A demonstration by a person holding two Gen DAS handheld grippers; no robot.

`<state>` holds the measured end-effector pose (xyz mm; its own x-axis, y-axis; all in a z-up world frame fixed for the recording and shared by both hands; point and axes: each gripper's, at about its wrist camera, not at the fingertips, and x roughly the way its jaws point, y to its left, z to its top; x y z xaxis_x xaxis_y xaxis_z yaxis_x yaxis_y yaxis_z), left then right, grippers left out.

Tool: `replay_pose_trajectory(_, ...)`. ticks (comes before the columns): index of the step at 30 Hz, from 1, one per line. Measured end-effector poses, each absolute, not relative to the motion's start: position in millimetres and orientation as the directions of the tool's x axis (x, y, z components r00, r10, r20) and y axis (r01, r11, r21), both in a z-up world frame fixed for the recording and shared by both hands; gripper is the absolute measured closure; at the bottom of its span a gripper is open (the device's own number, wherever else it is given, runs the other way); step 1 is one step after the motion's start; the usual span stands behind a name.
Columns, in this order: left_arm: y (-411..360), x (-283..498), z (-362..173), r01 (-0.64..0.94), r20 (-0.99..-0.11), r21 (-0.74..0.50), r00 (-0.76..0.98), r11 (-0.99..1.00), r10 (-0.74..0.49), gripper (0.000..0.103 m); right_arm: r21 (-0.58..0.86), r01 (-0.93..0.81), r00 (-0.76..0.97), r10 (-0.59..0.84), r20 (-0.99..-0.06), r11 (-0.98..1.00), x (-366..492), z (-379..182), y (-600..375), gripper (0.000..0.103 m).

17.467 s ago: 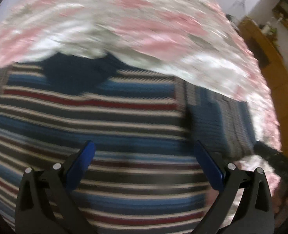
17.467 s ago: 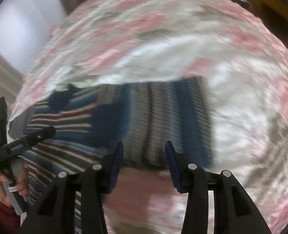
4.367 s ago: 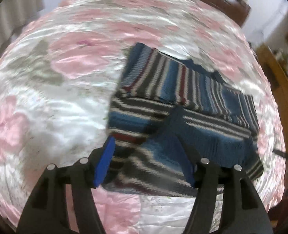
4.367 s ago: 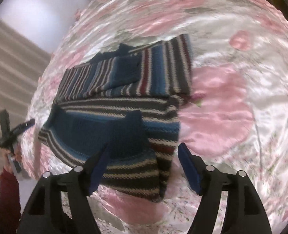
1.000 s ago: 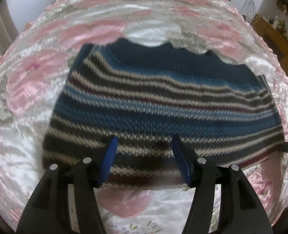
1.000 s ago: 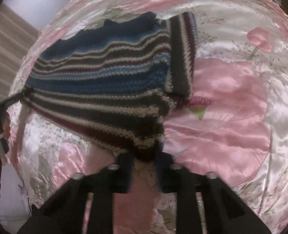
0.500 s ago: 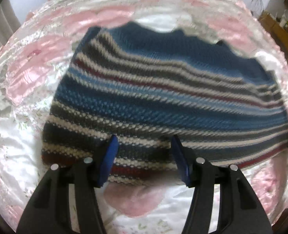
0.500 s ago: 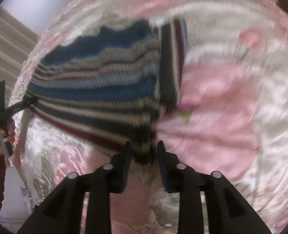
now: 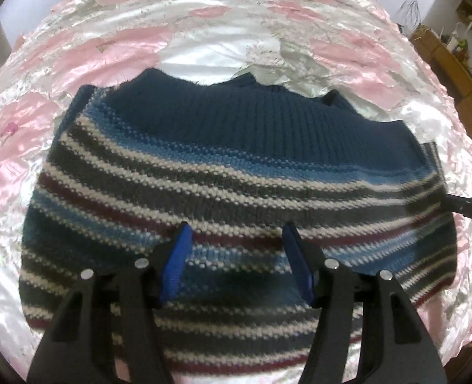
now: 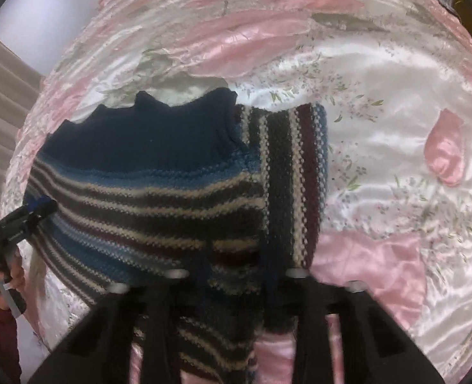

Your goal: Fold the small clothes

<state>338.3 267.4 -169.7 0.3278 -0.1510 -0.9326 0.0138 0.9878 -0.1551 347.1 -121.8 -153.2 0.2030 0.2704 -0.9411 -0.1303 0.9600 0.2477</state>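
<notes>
The folded striped sweater (image 9: 236, 172) lay mid-bed on the pink floral bedspread (image 9: 204, 16). My left gripper (image 9: 236, 256) hovered over it, jaws spread. My right gripper (image 10: 236, 275) pinched its near hem, jaws closed on the knit.

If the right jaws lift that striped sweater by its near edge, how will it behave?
The striped sweater is probably floppy: its chunky knit drapes over the satin bedspread. The folded layers may slide open, and the glossy satin likely gives little grip.

Pink floral satin bedspread (image 9: 204, 48), wooden furniture (image 9: 453, 64), pale wall (image 10: 37, 6), beige curtain (image 10: 2, 86)
</notes>
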Motion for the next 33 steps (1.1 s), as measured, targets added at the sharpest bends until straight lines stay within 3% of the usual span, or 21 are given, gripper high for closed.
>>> replay_pose_trajectory(6, 269, 338, -176, 0.029, -0.933, -0.15, 0.326, 0.988, -0.151, 0.044, 0.234, -0.113, 0.277, 0.256, -0.926, 0.966, 345, -135, -135, 0.092)
replay_pose_trajectory(14, 268, 336, -183, 0.035, -0.935, -0.135, 0.327, 0.99, -0.139, 0.043, 0.213, -0.05, 0.215, 0.219, -0.952, 0.976, 348, -175, -140, 0.091)
replay_pose_trajectory(17, 267, 336, -181, 0.039, -0.936, -0.131, 0.325, 0.991, -0.136, 0.044, 0.237, -0.066, 0.224, 0.246, -0.943, 0.969, 345, -165, -139, 0.082)
replay_pose_trajectory(21, 269, 333, -173, 0.021, -0.933, -0.147, 0.33, 0.989, -0.146, 0.044, 0.263, -0.078, 0.263, 0.274, -0.925, 0.962, 330, -139, -145, 0.053)
replay_pose_trajectory(27, 266, 322, -156, 0.026, -0.919, -0.17, 0.356, 0.985, -0.168, 0.04, 0.282, -0.047, 0.217, 0.285, -0.934, 0.958, 313, -136, -164, 0.038)
replay_pose_trajectory(33, 262, 325, -161, 0.027, -0.929, -0.156, 0.335, 0.987, -0.156, 0.038, 0.308, -0.023, 0.163, 0.308, -0.937, 0.951, 312, -158, -169, 0.038)
